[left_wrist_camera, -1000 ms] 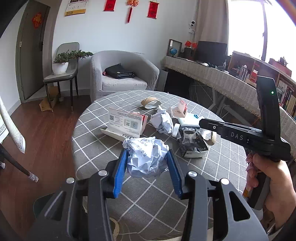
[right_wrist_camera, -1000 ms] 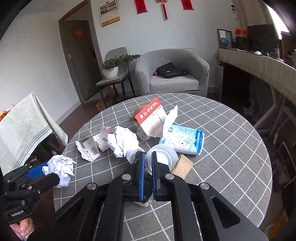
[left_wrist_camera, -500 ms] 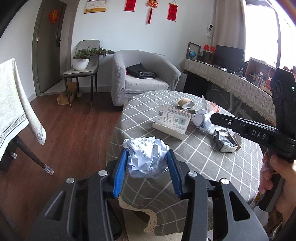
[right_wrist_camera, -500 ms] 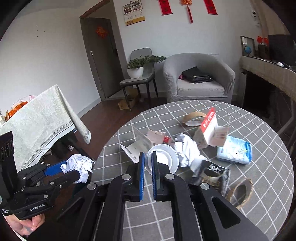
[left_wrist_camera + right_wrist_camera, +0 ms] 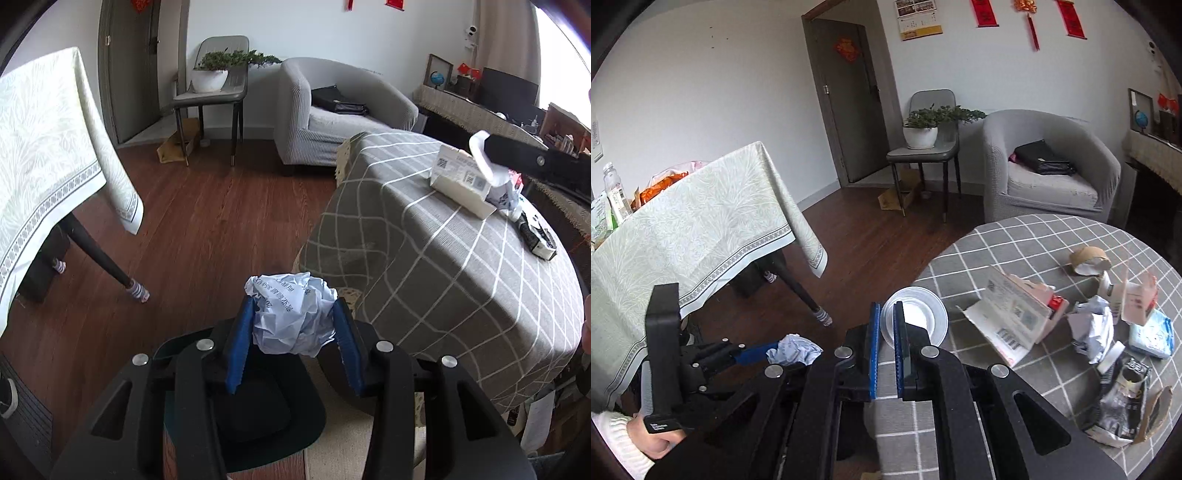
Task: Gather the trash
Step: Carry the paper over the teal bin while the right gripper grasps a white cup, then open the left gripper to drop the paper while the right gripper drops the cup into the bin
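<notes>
A round table under a grey checked cloth is standing on a dark wood floor, with a grey armchair, a chair bearing a potted plant and a second table draped in a pale green cloth sitting around it. The left gripper is squeezing a crumpled ball of white printed paper between its blue pads, off the table's edge and over a dark bin on the floor. The right gripper is pinching the rim of a white paper cup with its jaws nearly together, above the table's edge, while torn boxes and wrappers are lying on the cloth.
</notes>
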Demonstrator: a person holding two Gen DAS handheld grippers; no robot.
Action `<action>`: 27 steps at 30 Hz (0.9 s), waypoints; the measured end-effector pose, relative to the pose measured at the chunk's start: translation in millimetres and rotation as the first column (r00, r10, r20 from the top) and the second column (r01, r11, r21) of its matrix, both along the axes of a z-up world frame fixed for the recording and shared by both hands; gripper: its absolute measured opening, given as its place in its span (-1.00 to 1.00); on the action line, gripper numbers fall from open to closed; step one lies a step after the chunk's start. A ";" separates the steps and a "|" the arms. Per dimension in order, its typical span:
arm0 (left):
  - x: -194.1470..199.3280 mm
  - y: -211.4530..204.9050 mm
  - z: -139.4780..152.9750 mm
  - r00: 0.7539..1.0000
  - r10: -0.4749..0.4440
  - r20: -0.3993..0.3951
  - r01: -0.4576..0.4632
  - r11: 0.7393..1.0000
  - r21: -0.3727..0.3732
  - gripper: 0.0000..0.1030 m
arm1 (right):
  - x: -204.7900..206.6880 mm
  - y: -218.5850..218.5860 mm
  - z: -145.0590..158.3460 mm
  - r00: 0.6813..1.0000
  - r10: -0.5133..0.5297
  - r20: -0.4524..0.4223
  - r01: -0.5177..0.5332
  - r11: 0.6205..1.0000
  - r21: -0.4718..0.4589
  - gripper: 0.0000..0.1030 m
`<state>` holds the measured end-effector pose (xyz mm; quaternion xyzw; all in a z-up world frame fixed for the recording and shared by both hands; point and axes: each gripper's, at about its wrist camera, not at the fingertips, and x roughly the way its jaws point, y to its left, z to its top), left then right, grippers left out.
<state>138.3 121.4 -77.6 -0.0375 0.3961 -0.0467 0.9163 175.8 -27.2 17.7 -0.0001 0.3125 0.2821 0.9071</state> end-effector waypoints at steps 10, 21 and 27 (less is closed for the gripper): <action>-0.4 49.6 -58.7 0.985 0.064 -0.158 -0.065 0.998 -0.005 -0.10 | 8.2 67.0 -29.6 0.990 0.105 -0.090 -0.107 0.994 -0.014 -0.86; -0.5 90.6 -122.4 0.927 0.092 -0.364 -0.116 0.992 -0.045 -0.08 | 21.3 136.2 -88.5 0.949 0.187 -0.255 -0.204 0.978 -0.040 -0.86; -11.3 106.4 -146.3 0.908 0.096 -0.407 -0.122 0.992 -0.038 0.11 | 27.0 162.3 -129.8 0.917 0.187 -0.352 -0.233 0.968 -0.095 -0.86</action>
